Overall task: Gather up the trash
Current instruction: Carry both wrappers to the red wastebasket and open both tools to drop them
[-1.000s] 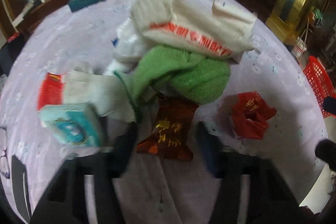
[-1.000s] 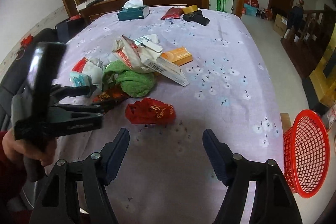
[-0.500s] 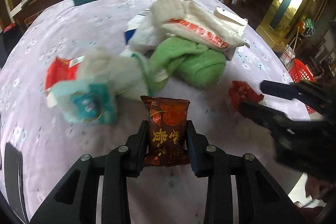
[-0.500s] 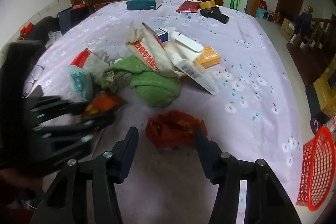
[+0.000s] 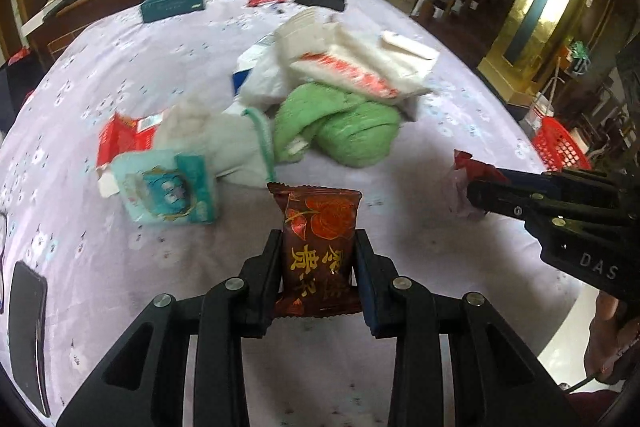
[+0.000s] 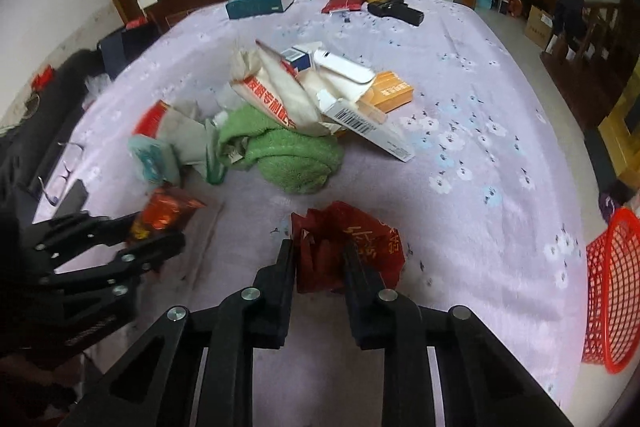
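My left gripper (image 5: 318, 247) is shut on a dark brown snack packet (image 5: 318, 243) with gold lettering, held above the purple tablecloth. It also shows in the right wrist view (image 6: 160, 215) at the left. My right gripper (image 6: 319, 251) is shut on a crumpled red wrapper (image 6: 360, 239) near the table's front edge; in the left wrist view that wrapper (image 5: 460, 179) shows at my right gripper's tips. A trash pile lies behind: a green towel (image 6: 288, 151), a white sack with red print (image 6: 276, 95), and a teal tissue pack (image 5: 168, 187).
A red mesh basket (image 6: 612, 291) stands off the table's right edge. A teal tissue box (image 6: 260, 1), a red packet and black items lie at the far end. A phone (image 5: 26, 331) and glasses (image 6: 64, 167) lie at the left.
My left gripper closed on the brown packet and lifted it off the cloth. My right gripper moved forward onto the red wrapper and closed on it.
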`<state>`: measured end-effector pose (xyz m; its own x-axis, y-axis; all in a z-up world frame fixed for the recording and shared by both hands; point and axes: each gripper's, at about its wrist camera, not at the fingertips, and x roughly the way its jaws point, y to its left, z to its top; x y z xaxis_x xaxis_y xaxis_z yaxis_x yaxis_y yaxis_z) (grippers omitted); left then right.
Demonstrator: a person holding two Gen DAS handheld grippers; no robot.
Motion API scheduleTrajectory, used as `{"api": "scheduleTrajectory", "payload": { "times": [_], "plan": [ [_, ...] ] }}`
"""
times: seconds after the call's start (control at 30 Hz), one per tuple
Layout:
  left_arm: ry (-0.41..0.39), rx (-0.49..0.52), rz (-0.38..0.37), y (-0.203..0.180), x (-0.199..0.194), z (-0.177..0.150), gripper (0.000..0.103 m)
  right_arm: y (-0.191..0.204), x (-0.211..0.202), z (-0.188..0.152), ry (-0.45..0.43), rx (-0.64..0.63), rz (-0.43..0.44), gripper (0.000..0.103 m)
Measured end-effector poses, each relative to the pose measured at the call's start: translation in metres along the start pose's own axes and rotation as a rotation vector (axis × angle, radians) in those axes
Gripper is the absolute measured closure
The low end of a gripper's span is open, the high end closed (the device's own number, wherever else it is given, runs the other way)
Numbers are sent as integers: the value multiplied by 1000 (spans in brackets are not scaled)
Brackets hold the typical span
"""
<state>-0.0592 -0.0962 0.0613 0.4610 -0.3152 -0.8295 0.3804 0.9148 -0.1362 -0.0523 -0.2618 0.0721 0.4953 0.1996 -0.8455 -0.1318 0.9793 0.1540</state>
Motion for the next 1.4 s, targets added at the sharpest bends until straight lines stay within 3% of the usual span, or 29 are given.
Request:
{"api": "scheduleTrajectory", "payload": {
  "times": [0.23,0.53,1.0,1.4],
  "plan": [
    [-23,65,-34,-43,-6,8,71,-28,-36,-11,-45,95,21,79],
    [-50,167,-86,-118,-12,22,71,-92,-94,-34,-126,236,18,79],
    [-21,305,-284,-279,3,63,70,-248,-188,-82,-240,517,-70,79],
    [39,350,-314,-378,51,85,70,-342,-196,-86,-258,641,-31,76]
  ]
}}
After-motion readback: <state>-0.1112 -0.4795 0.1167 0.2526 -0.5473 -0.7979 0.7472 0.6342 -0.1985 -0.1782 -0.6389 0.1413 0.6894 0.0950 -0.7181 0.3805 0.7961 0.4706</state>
